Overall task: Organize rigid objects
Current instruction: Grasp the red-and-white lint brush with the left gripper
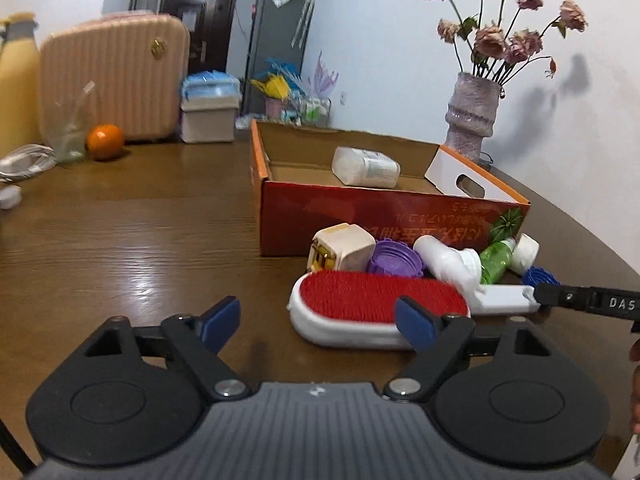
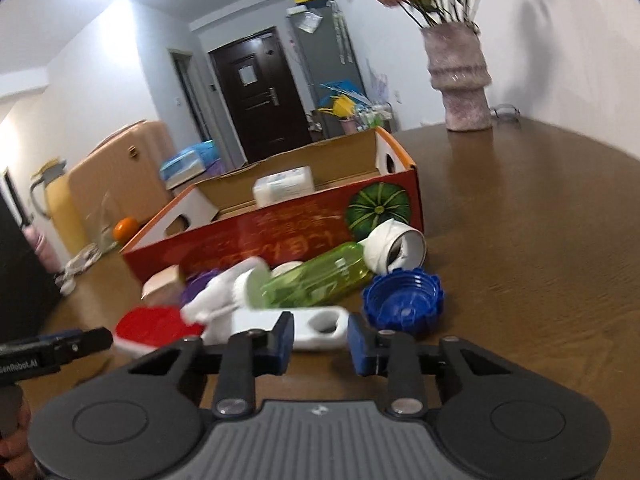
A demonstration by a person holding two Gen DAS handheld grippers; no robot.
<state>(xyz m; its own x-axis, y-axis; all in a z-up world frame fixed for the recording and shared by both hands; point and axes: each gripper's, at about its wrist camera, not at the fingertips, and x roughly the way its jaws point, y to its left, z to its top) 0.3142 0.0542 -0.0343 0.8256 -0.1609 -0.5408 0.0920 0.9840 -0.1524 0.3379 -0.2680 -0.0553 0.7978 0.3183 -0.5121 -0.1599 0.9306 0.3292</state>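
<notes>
The white handled piece (image 2: 316, 326) lies flat on the table (image 2: 520, 280), long axis running 9 to 3 o'clock across the right gripper (image 2: 320, 342), its slotted end sitting between the blue pads. Jaws are narrowed around it, but I can't tell if they're actually pinching yet. So the right hand is clearly the nearer one, dead ahead at 12.

The left gripper (image 1: 318, 322) hangs with jaws spread wide, nothing in them, and the red lint brush (image 1: 372, 308) is just past its right pad at about 1 o'clock.

Crowded around: green bottle (image 2: 316, 276) and blue cap (image 2: 404, 300) close behind, purple lid (image 1: 394, 258), cream plug block (image 1: 340, 246). The orange box (image 2: 280, 240) stands beyond the pile, one white bottle (image 2: 284, 186) inside. I'd guess lifting snags the bottle.
</notes>
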